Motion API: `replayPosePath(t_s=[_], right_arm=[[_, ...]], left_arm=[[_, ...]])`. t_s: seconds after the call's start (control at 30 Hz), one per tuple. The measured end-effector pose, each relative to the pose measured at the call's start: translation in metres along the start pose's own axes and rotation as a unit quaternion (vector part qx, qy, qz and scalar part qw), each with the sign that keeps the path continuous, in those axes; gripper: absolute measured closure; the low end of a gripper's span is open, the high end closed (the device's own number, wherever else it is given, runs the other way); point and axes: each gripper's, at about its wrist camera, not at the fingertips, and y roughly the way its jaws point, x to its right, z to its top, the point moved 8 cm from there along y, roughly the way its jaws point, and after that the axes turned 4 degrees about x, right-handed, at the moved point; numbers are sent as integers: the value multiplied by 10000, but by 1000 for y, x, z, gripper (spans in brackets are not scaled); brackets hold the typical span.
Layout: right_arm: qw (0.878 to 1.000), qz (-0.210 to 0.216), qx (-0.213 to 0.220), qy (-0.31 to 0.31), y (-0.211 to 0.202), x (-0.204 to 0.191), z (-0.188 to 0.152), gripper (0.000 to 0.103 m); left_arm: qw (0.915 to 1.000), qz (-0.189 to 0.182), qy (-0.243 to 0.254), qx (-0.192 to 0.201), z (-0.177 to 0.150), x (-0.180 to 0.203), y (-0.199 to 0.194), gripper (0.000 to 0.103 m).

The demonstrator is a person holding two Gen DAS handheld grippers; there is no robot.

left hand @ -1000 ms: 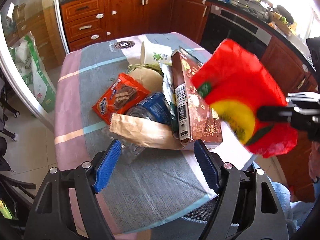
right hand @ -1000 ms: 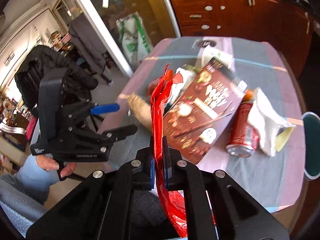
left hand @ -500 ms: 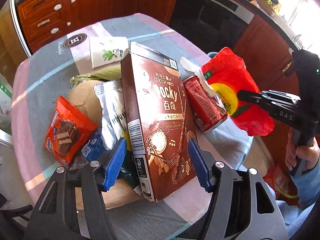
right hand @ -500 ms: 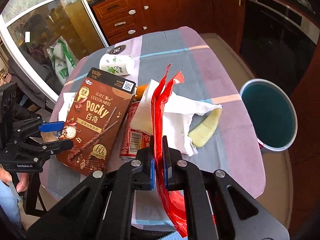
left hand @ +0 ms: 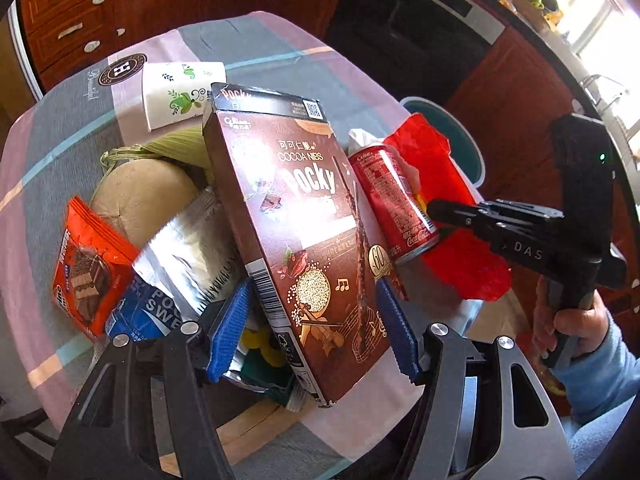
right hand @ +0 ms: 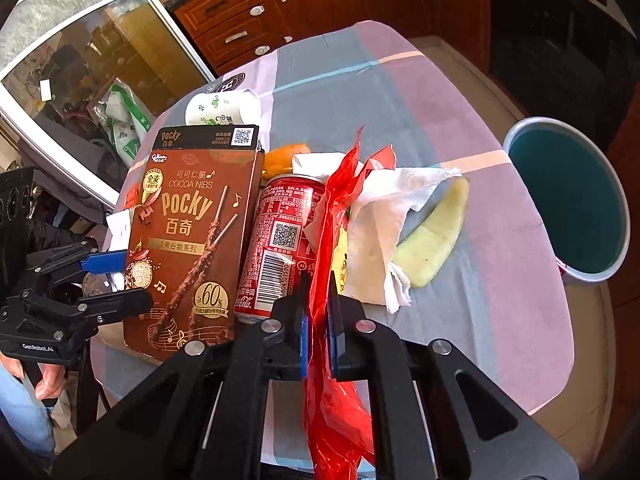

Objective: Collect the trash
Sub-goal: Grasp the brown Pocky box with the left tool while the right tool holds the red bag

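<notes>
The left tool (left hand: pixel 312 328) points down at a brown Pocky box (left hand: pixel 296 232) lying on the surface (right hand: pixel 460 100), which wears a striped cloth. Its blue pads (left hand: pixel 230 330) stand spread on either side of the box's near end; whether they touch the cardboard cannot be told. Its jaws have just been closing, with the box between them.

The right tool (right hand: pixel 318 316) is pressed together on a red plastic bag (right hand: pixel 332 400), pinching the film so that it rises above the fingertips and hangs below them. In the left wrist view that bag (left hand: pixel 448 208) hangs just beside a red cola can (left hand: pixel 390 200).

The can lies on its side against the box's right edge, with crumpled white tissue (right hand: pixel 376 232) and a pale green peel (right hand: pixel 432 236) beyond it. Left of the box lie a silver wrapper (left hand: pixel 188 256), an orange snack packet (left hand: pixel 88 268) and a tipped paper cup (left hand: pixel 176 92). A teal bin (right hand: pixel 568 200) stands on the floor past the surface's edge.
</notes>
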Motion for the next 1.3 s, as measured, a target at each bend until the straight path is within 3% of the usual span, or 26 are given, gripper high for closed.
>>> replayPosePath(t_s=[0.1,0.23,0.33,0.37,0.47,0.57,0.67,0.8,1.03,1.17,1.3], right_arm=[[10000,69,0,36,-1,2,-1,96],[9998,166,9,86,-1,1,0,95],[9992,375,-71,145,1,-3,-2,93],[9988,443,-123,137,3,-5,-4,93],[9990,431,-123,60,4,-9,-6,93],[9987,469,-181,110,5,-6,-7,93],[9985,476,-228,116,4,-5,-8,93],[9982,589,-97,51,-5,-11,2,93],[9957,711,11,-588,-20,-48,18,93],[9932,797,1,-853,-22,-71,26,93],[9921,804,-59,-964,-16,-84,27,93]], left_arm=[[9997,-103,-172,161,9,5,-7,39],[9986,-61,-10,525,27,26,-24,39],[9976,-365,111,573,36,51,-27,39],[9977,-333,189,552,37,58,-24,39],[9978,222,346,516,34,58,-7,39],[9986,212,104,474,30,48,1,37],[9976,452,84,511,31,46,-4,36],[9983,374,234,393,24,57,-12,36],[9977,392,526,156,1,64,-14,32],[9963,604,588,136,-9,59,-15,30],[9950,934,347,62,-5,44,-7,30]])
